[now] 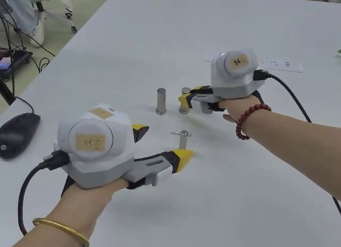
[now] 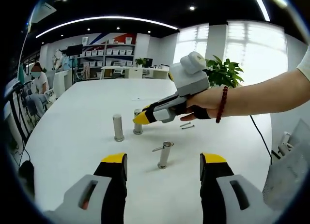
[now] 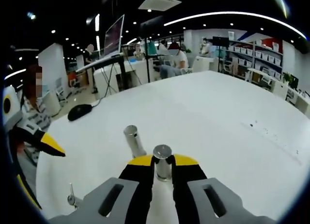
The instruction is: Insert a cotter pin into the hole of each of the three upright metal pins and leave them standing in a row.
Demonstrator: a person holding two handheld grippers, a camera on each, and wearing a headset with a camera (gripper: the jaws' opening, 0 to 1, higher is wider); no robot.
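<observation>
So the right gripper (image 3: 162, 162) is clamped tight on one of the metal pins (image 3: 162, 154), a jaw on each side, with the pin upright on the white table (image 1: 160, 39). Just past it stands a second pin (image 3: 131, 137), with nothing through it. The left gripper (image 1: 162, 145) is spread wide and gripping nothing. The third pin (image 2: 164, 155) stands just in front of its open jaws, untouched. That one has a cotter pin (image 2: 159, 147) stuck through near the top. That's three pins standing and one cotter pin in. Two loose cotter pins (image 2: 185, 125) lie flat just beside the right gripper, I think, though they're tiny. One black mouse (image 1: 17, 133) and one power strip (image 1: 279, 64) sit out at the edges.
</observation>
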